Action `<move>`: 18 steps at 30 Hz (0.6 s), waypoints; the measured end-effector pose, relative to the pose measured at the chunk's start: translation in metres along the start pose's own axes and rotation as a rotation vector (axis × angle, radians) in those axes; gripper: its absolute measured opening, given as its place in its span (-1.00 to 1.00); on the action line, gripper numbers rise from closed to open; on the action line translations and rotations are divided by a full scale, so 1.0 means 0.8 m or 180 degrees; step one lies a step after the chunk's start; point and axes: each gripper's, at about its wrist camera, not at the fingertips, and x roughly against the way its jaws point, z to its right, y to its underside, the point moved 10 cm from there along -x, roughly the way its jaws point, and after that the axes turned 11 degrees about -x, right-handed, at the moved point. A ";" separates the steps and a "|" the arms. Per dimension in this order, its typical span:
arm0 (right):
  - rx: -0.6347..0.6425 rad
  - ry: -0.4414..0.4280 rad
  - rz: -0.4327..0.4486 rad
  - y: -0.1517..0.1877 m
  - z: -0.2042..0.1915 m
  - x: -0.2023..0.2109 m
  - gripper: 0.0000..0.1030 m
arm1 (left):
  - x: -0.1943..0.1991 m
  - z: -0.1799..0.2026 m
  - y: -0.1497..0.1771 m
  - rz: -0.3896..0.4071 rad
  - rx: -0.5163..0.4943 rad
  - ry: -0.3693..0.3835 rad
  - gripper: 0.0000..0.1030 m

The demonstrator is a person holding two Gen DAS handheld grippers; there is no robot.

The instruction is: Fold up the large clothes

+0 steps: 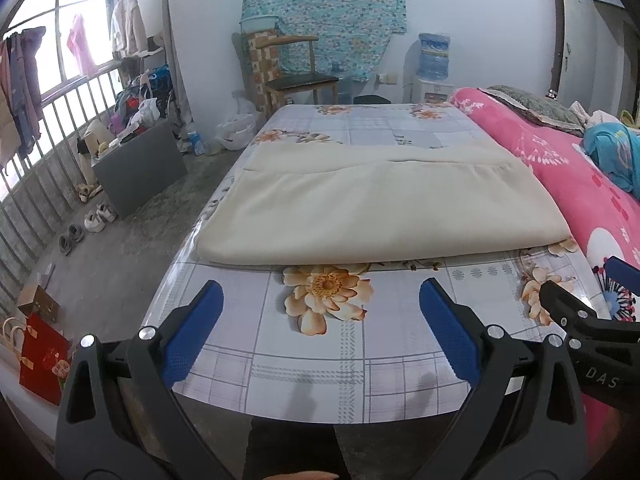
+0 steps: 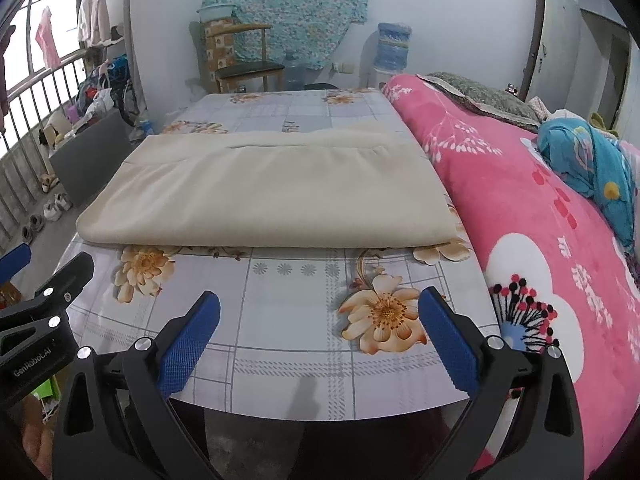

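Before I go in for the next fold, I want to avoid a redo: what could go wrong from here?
1. The cream garment lies on a glossy floral tablecloth, so a one-sided grab might slide the whole stack.
2. Its near edge shows stacked layers; the open left gripper or right gripper could pinch only the top one and undo the fold.
3. The garment's right edge sits close to the pink blanket, which the right gripper might snag.

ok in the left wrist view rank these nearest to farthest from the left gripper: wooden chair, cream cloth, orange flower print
From the left gripper:
1. orange flower print, on the table cover just ahead
2. cream cloth, folded mid-table
3. wooden chair, beyond the table's far end by the wall
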 end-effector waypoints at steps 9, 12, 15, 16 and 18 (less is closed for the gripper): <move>0.0030 -0.0018 0.0019 -0.001 -0.002 0.005 0.88 | -0.001 0.003 0.003 -0.0022 0.0018 0.0046 0.84; 0.0036 -0.0019 0.0016 -0.001 -0.003 0.006 0.88 | -0.001 0.003 0.004 -0.0023 0.0022 0.0061 0.84; 0.0049 -0.0012 0.0011 -0.001 -0.005 0.008 0.88 | -0.001 0.003 0.004 -0.0026 0.0036 0.0080 0.84; 0.0059 -0.0011 0.0009 0.000 -0.005 0.008 0.88 | -0.001 0.003 0.005 -0.0027 0.0043 0.0090 0.84; 0.0068 -0.0011 0.0008 0.000 -0.007 0.008 0.88 | -0.002 0.004 0.005 -0.0027 0.0053 0.0096 0.84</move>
